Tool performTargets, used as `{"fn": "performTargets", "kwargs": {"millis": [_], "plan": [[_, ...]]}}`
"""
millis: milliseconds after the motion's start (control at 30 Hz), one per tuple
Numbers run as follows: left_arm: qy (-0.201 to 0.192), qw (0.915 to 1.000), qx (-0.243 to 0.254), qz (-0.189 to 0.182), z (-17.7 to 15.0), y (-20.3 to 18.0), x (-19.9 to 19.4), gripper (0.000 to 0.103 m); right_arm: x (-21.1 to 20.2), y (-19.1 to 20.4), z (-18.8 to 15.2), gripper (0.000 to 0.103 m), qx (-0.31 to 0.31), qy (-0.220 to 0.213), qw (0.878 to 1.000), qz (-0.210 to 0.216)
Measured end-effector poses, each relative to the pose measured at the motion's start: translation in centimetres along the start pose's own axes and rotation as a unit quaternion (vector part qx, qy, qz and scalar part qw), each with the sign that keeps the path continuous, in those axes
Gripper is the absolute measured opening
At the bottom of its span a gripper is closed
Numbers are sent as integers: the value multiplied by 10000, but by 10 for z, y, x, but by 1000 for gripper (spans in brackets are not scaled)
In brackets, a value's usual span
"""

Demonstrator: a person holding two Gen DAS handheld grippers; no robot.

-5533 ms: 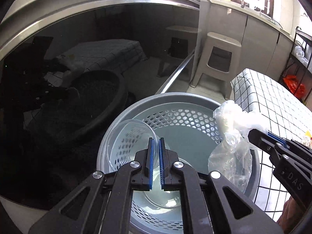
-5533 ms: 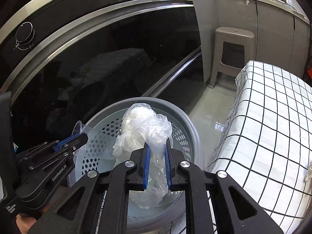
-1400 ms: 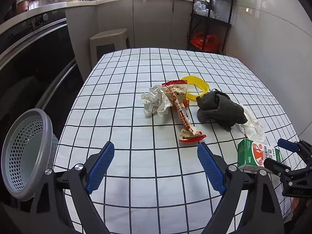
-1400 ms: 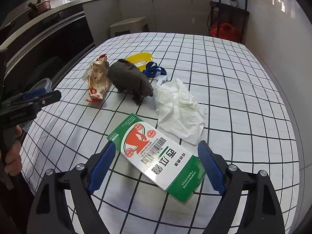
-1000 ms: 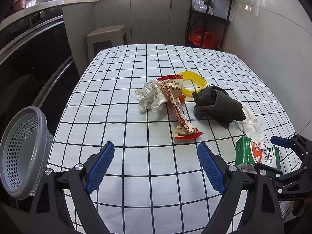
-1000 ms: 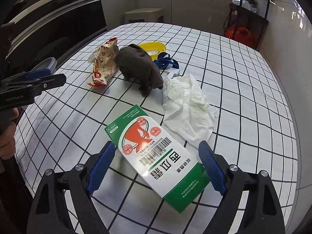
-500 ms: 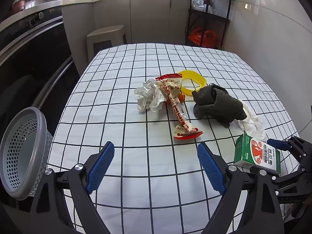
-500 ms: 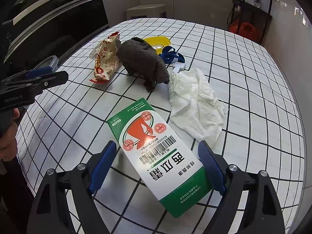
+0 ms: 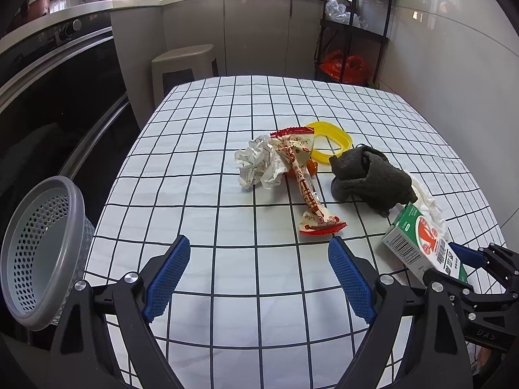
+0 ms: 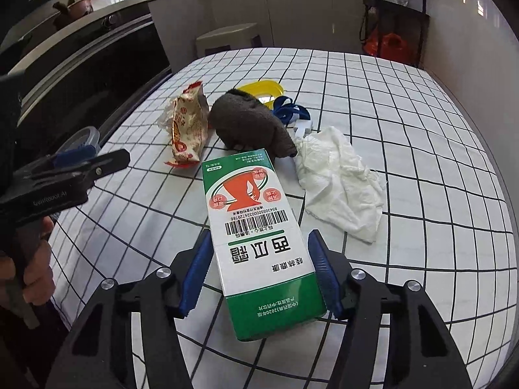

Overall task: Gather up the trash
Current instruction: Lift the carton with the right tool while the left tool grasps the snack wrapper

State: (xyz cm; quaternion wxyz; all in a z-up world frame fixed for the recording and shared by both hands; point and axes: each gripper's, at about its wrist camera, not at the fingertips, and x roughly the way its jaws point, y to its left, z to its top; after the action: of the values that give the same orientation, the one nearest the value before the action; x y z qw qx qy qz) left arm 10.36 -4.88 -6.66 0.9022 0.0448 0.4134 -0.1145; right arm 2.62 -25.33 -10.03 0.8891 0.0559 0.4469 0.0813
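Observation:
A green and white carton (image 10: 256,233) sits between the blue pads of my right gripper (image 10: 259,274), which is shut on it; in the left wrist view the carton (image 9: 418,243) is tilted with its far end up. My left gripper (image 9: 259,275) is open and empty above the near part of the checked tablecloth (image 9: 211,162). A red and white snack wrapper (image 9: 301,175), crumpled paper (image 9: 259,163), a dark cloth (image 9: 369,178) and a white tissue (image 10: 340,178) lie on the table. A grey perforated basket (image 9: 42,259) stands off the table's left edge.
A yellow ring-shaped lid (image 9: 327,139) lies behind the wrapper, with a blue strap (image 10: 292,110) beside it. A black oven front (image 9: 58,103) runs along the left. A beige stool (image 9: 185,64) and a black shelf rack (image 9: 353,32) stand beyond the table.
Both grippers left the basket and turned to the table, open. My right gripper has just closed around the carton, which has turned in line with the fingers and tilted up. The left gripper barely moved.

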Motion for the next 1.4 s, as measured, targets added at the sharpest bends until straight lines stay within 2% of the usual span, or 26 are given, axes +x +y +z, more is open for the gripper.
{"fn": "performTargets", "kwargs": {"millis": [233, 367, 533, 700, 933, 1000, 1100, 1200, 1267, 1400], "plan": [[-10, 10000, -57, -52, 1, -1, 1, 85, -29, -12, 8, 58, 768, -695, 9946, 56], [-63, 9999, -41, 73, 5, -6, 5, 87, -41, -26, 23, 58, 1165, -981, 9883, 12], [-120, 9996, 3, 274, 13, -16, 14, 88, -45, -37, 37, 58, 1462, -1118, 9828, 116], [5, 9996, -135, 242, 22, -28, 32, 88, -46, -44, 45, 58, 1592, -1170, 9802, 101], [157, 9990, -49, 416, 30, -47, 59, 88, -52, -55, 51, 58, 1710, -1259, 9771, 102], [154, 9988, -40, 472, 32, -50, 63, 84, -52, -56, 51, 58, 1683, -1245, 9778, 62], [219, 9984, -27, 513, 33, -53, 69, 69, -49, -58, 51, 58, 1719, -1195, 9778, 104], [270, 9983, -23, 523, 32, -54, 73, 50, -48, -60, 50, 58, 1764, -1150, 9775, 114], [312, 9983, -41, 480, 29, -53, 74, 24, -47, -60, 50, 58, 1766, -1131, 9777, 108], [255, 9988, -49, 417, 25, -50, 64, 20, -47, -58, 51, 58, 1733, -1131, 9783, 120]]}}
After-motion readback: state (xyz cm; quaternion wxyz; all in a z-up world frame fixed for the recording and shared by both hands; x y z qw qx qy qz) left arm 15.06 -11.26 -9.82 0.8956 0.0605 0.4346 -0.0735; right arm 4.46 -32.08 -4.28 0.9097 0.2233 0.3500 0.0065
